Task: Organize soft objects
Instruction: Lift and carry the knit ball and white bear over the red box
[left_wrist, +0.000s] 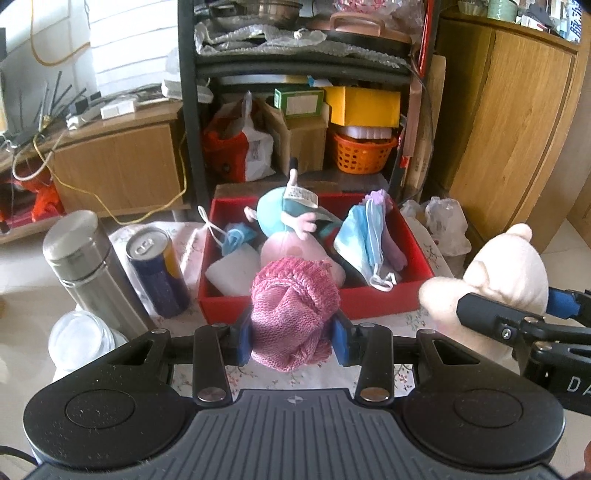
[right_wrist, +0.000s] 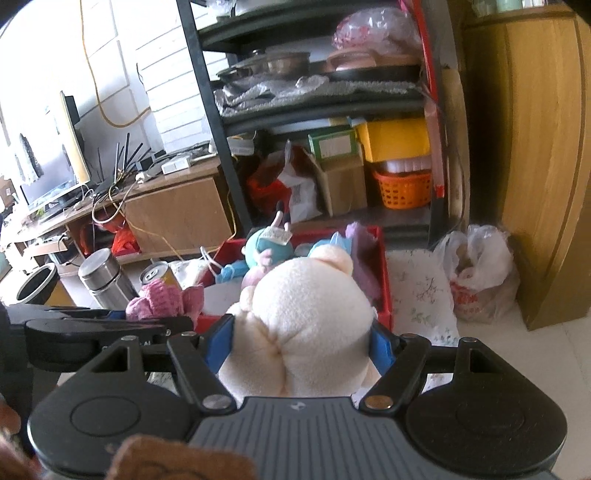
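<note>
In front of both claws, at twelve o'clock, the red box (left_wrist: 369, 301) sits on the flowered cloth of the desk (left_wrist: 417, 321), and that is where your soft things are gathering. Your left claw (left_wrist: 293, 338) pinches the pink knitted piece (left_wrist: 291, 314) between its blue pads (left_wrist: 244, 341), which dent the wool on both sides, so the grip looks firm. It hangs just above the near wall of the box. Your right claw (right_wrist: 303, 345) squeezes the cream plush bear (right_wrist: 306, 314) at its lower body, head pointing away toward the box; the pads sink into the stuffing, which probably keeps so round a toy from slipping.

Both loads seem lifted high enough to pass over the near rim. Inside, room is tight: a blue and pink plush doll (left_wrist: 288, 221) fills the middle, blue face masks (left_wrist: 364, 236) lean at two o'clock, a white foam block (left_wrist: 232, 271) lies at ten o'clock. The freest pocket looks to be the near middle, right under the knit.

At nine o'clock of the box stand a drink can (left_wrist: 157, 269) and a steel flask (left_wrist: 88, 266), both upright and near the box's left wall, so I'd keep your left elbow from swinging that way. The two claws ride close side by side; stagger the drops
</note>
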